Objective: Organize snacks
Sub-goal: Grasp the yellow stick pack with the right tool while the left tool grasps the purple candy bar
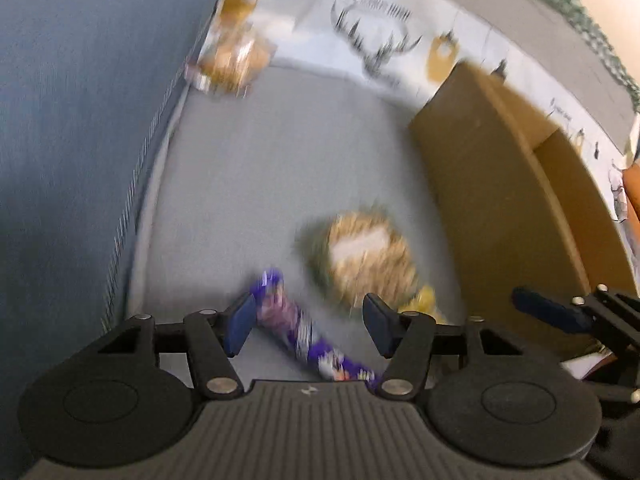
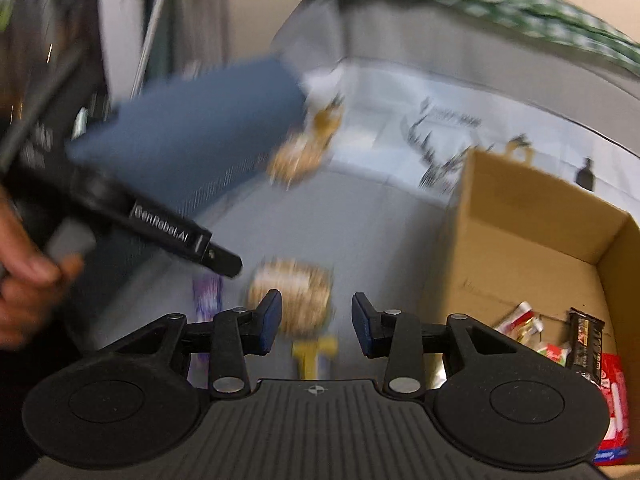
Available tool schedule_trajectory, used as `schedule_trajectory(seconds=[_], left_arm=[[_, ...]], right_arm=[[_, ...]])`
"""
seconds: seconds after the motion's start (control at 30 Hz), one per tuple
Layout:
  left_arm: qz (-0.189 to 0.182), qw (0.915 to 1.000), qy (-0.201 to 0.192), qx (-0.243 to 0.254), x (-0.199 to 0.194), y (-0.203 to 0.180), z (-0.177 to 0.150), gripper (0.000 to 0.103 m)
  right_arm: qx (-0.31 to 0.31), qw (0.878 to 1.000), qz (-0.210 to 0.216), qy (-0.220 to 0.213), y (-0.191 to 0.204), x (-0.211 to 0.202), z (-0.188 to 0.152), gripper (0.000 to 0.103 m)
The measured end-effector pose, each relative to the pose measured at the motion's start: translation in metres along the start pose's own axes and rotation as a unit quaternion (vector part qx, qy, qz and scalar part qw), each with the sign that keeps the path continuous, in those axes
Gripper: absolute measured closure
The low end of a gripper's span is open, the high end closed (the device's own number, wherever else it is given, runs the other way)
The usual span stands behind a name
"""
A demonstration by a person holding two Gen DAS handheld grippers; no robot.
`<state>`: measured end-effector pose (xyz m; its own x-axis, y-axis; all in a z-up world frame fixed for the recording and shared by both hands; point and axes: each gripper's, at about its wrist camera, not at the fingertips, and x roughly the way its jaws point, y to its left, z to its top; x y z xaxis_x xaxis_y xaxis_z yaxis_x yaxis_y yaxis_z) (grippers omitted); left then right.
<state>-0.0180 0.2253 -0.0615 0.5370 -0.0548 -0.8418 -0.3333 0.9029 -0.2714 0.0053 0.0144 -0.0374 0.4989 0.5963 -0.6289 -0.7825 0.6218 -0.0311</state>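
My left gripper points down at a grey cushion. A purple snack packet lies slantwise between its jaws, beside the left pad and clear of the right one, so the gripper is open. Just beyond lies a golden biscuit packet, with a yellow packet next to it. My right gripper is open and empty above the golden packet and the yellow packet. The purple packet shows to its left, under the left gripper, which a hand holds.
An open cardboard box stands to the right, with a dark bar, a red packet and other snacks inside. A blue backrest rises on the left. Another golden packet lies far back by a patterned white cloth.
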Motion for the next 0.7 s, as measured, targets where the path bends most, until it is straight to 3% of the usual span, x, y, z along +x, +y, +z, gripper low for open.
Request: schedule_trajectory(seconds=[0.1, 0.2, 0.4, 0.5, 0.57, 0.7], left_arm=[[-0.011, 0.9991, 0.007, -0.04, 0.008, 0.011, -0.015, 0.039], [-0.004, 0.999, 0.007, -0.044, 0.014, 0.008, -0.012, 0.039], [0.034, 0.9988, 0.008, 0.034, 0.025, -0.017, -0.014, 0.036], [0.061, 0.9961, 0.005, 0.063, 0.026, -0.025, -0.016, 0.056], [0.074, 0.9949, 0.004, 0.069, 0.025, -0.025, -0.018, 0.086], [0.06, 0.9963, 0.011, 0.061, 0.016, -0.016, -0.021, 0.089]], right_arm=[[-0.059, 0.997, -0.005, 0.051, 0.022, 0.021, -0.012, 0.065], [-0.109, 0.99, -0.027, 0.085, 0.039, 0.036, -0.022, 0.065], [-0.16, 0.978, -0.07, 0.119, 0.052, 0.058, -0.04, 0.065], [-0.15, 0.978, -0.07, 0.126, 0.048, 0.064, -0.041, 0.072], [-0.13, 0.981, -0.058, 0.128, 0.045, 0.065, -0.04, 0.087], [-0.069, 0.991, -0.022, 0.108, 0.037, 0.059, -0.036, 0.091]])
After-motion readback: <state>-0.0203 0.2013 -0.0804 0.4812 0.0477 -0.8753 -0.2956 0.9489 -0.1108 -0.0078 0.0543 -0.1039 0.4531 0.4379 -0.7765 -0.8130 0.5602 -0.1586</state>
